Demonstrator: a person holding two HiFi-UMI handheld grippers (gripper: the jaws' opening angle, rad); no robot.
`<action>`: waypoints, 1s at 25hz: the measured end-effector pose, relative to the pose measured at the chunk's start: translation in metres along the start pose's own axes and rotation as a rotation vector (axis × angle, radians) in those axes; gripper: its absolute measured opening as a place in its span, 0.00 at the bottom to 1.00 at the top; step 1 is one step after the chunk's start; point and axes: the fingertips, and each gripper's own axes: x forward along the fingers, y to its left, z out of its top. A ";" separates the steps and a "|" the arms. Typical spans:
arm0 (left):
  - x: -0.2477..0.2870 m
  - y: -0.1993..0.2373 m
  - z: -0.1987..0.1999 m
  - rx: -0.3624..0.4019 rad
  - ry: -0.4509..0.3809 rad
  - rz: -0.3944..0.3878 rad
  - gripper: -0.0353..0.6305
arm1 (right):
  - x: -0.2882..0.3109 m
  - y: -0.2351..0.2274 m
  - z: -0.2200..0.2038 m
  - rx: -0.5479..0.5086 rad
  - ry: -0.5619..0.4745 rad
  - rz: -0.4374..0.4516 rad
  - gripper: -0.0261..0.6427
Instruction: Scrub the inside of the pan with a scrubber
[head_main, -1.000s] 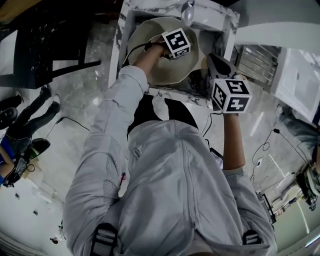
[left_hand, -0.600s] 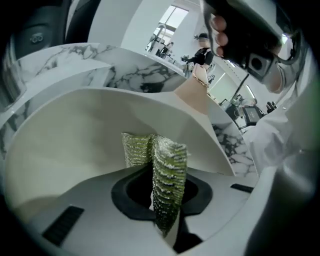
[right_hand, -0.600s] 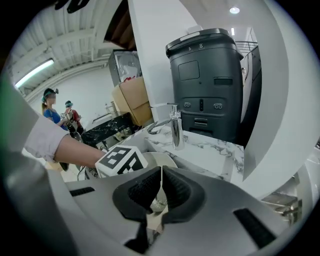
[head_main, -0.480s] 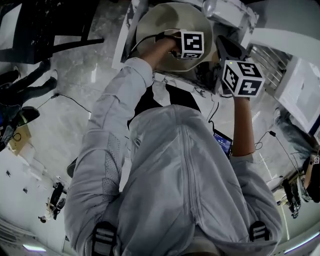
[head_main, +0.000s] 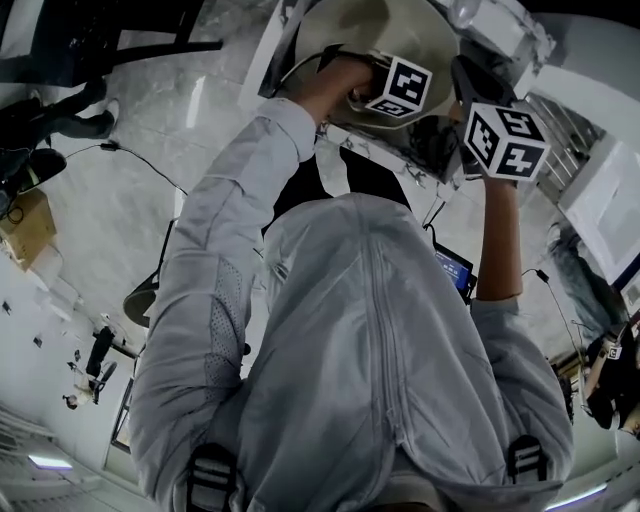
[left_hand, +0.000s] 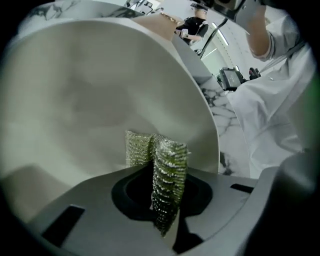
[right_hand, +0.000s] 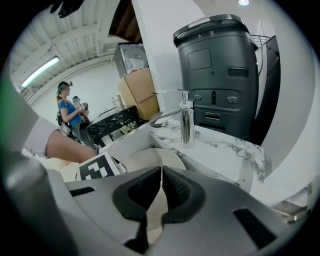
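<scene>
Marble counter runs across the right of the right gripper view, with a tall black appliance standing on it at upper right. The sink is cut into the counter at centre left. The pale pan stands tilted in the sink, at the top centre of the head view, its inside turned toward me. A chrome faucet rises just behind the pan. The right tongs are drawn nearly together, and a thin pale edge runs up between them. I read that as the pan's rim, pinched to steady it. The left tongs are clamped on the scrubber, a folded wad of metallic mesh. Its free end pokes forward against the pan's inner wall, which fills the upper left of the left gripper view. Change over the last second: in the head view the pan has slid toward the top edge. The left marker cube has also drifted from mid-pan toward the pan's lower right, closing on the right cube. I take that as a scrubbing stroke sweeping across the inside toward the held rim. My judgement is that scrubbing is under way rather than finished, and the far wall probably needs passes yet.
</scene>
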 end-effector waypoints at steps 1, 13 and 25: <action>0.002 0.000 -0.008 -0.001 0.034 0.000 0.15 | 0.002 0.002 0.000 -0.001 0.001 0.005 0.09; 0.009 0.031 -0.073 -0.105 0.299 0.151 0.15 | 0.005 0.016 -0.004 -0.009 -0.004 0.028 0.09; -0.007 0.075 -0.098 -0.263 0.357 0.346 0.15 | -0.011 0.014 -0.014 0.030 -0.022 0.009 0.09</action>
